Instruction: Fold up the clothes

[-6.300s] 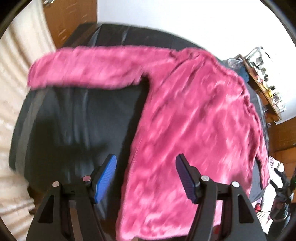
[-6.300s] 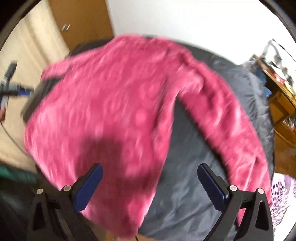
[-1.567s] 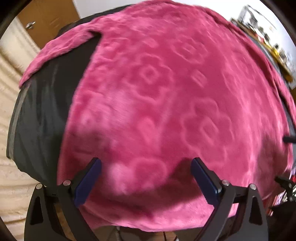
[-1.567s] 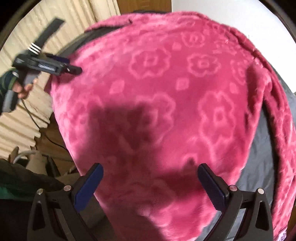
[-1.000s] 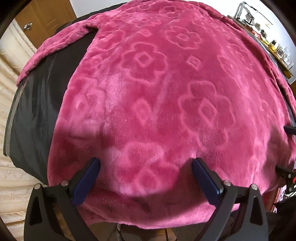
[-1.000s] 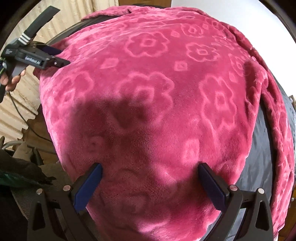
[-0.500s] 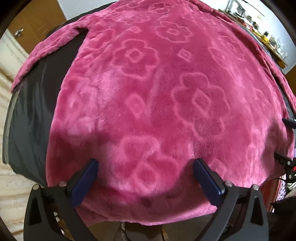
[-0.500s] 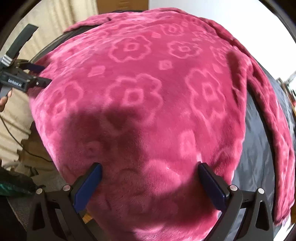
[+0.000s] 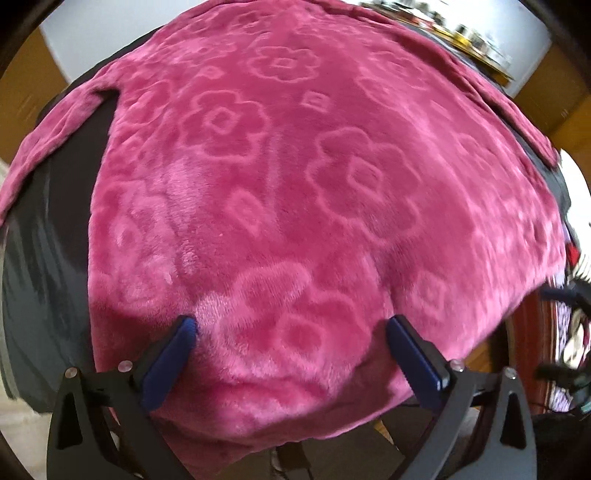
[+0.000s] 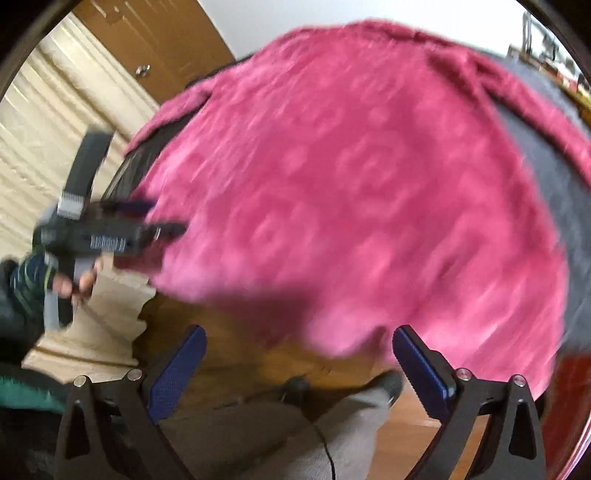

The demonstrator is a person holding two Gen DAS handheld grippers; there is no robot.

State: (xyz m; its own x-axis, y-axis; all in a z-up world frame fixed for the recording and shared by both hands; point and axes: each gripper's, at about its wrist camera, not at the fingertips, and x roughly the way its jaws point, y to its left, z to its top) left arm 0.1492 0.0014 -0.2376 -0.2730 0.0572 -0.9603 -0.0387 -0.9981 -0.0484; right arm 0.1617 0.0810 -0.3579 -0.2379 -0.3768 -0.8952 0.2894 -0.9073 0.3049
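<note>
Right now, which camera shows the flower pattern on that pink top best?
The left wrist view: the pink top fills it, sharp enough to show the raised flowers. The right wrist view shows the top smeared by motion blur, its flowers barely visible.

A room in a home, likely a bedroom.

A wooden door [image 10: 155,44] with a small knob is standing by a white wall [image 10: 280,18], cream curtains [image 10: 48,122] are hanging at the left, and a cluttered shelf [image 9: 469,37] is showing beyond the dark padded surface [image 9: 48,229].
</note>
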